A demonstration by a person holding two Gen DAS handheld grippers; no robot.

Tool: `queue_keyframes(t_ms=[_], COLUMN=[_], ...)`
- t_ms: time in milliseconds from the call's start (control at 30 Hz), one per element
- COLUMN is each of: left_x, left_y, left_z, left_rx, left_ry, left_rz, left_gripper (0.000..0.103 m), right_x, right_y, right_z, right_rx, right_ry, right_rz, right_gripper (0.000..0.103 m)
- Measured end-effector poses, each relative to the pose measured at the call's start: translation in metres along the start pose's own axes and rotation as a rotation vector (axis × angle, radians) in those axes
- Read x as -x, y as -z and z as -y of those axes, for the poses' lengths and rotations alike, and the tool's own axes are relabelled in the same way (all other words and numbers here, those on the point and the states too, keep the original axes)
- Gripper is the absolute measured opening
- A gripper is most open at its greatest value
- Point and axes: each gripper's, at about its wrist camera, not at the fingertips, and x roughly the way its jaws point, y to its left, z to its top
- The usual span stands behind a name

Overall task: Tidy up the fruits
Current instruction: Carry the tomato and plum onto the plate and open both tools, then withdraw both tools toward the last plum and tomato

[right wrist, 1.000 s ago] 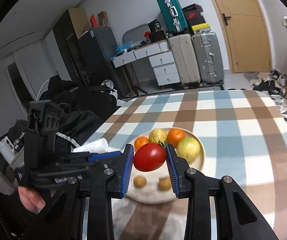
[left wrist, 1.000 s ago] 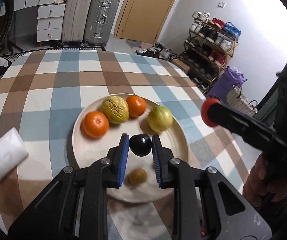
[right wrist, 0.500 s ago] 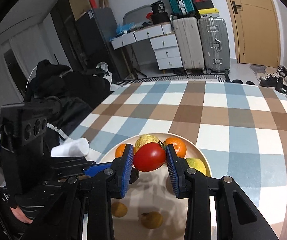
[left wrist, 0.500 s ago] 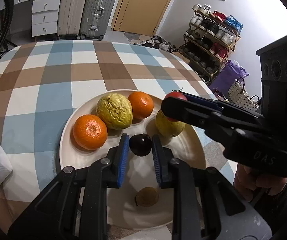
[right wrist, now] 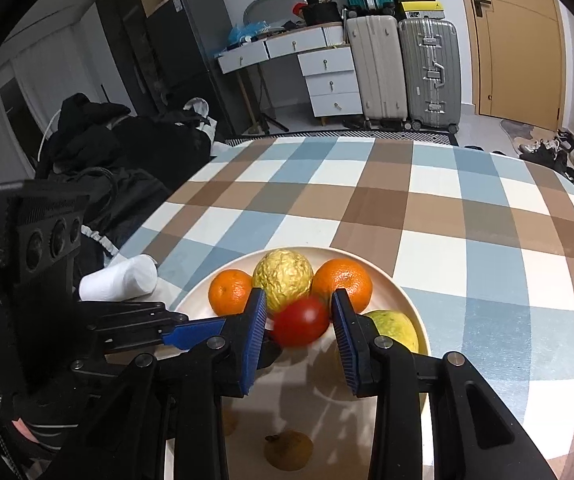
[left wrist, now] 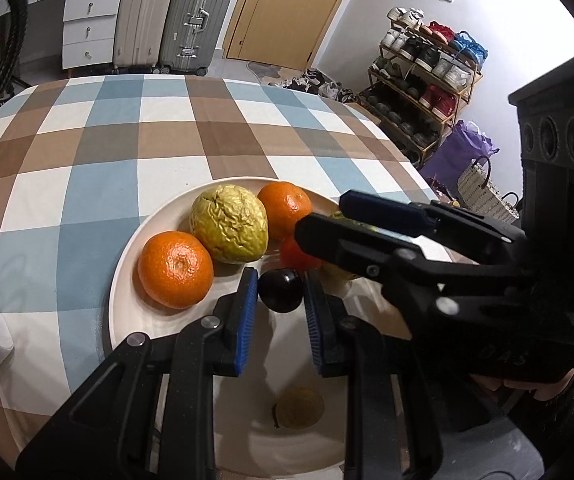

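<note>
We see a dark plum (left wrist: 280, 290) clamped between the blue pads of the left tongs (left wrist: 277, 308), low over the middle of a cream plate (left wrist: 127, 280). Just beside it, a red tomato (right wrist: 301, 322) sits between the pads of the right tongs (right wrist: 299, 338), whose jaws have just been opening; a sliver of gap shows at each side of the fruit, so they stand loose around it and it rests among the other fruit.

On the plate we also count two oranges, one to the left (left wrist: 175, 268) and one further back (left wrist: 285, 210), with a wrinkled yellow fruit (left wrist: 229, 229) touching both. A yellow-green fruit (right wrist: 393, 328) lies at the right rim, and a small brown fruit (left wrist: 299, 407) lies alone near the front.

The plate stands on a tabletop (left wrist: 107, 140) covered in blue, brown and white checks, with a rolled white cloth (right wrist: 121, 280) close to the plate's left. Beyond it we see two suitcases (right wrist: 403, 68), white drawers (right wrist: 331, 80), a wooden door (right wrist: 515, 40) and a shoe rack (left wrist: 427, 80).
</note>
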Motion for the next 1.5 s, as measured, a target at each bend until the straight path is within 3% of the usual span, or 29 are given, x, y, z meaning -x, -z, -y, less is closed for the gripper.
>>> queue_keyframes(t_ms=[67,267,367,433,567,700,767,833,1167,1500], left_x=[-0.001,0.003,0.015,0.025,0.048,0.076,0.089,0.102,0.156,0.193], left_y=[0.0,0.001,0.003,0.004,0.009,0.021,0.027,0.034,0.071,0.109], left_z=[0.0,-0.001,0.004,0.007,0.014,0.027,0.035,0.042,0.078,0.091], left_rx=[-0.001,0.015,0.01,0.008,0.007,-0.007,-0.02,-0.033,-0.07,-0.067], left_ry=[-0.001,-0.016,-0.028,-0.041,-0.068,-0.097,-0.111,-0.134,-0.223,-0.272], left_rz=[-0.007,-0.011,0.009,0.03,0.066,0.101,0.113,0.13,0.191,0.232], left_gripper=[0.021,0.027,0.041,0.05,0.059,0.065,0.07,0.078,0.085,0.102], right_x=[0.002,0.032,0.056,0.073,0.106,0.137,0.152,0.163,0.204,0.221], right_y=[0.0,0.001,0.006,0.012,0.028,0.05,0.061,0.072,0.117,0.146], right_z=[-0.001,0.001,0.004,0.006,0.003,-0.006,-0.012,-0.018,-0.053,-0.075], right_rx=[0.003,-0.02,-0.042,-0.062,-0.074,-0.08,-0.075,-0.078,-0.062,-0.071], right_ry=[0.03,0.019,0.034,0.041,0.054,0.08,0.085,0.101,0.129,0.133], right_rz=[0.014,0.105,0.156,0.182,0.233,0.278,0.298,0.318,0.379,0.384], right_gripper=[0.05,0.051,0.054,0.063,0.071,0.088,0.089,0.097,0.102,0.103])
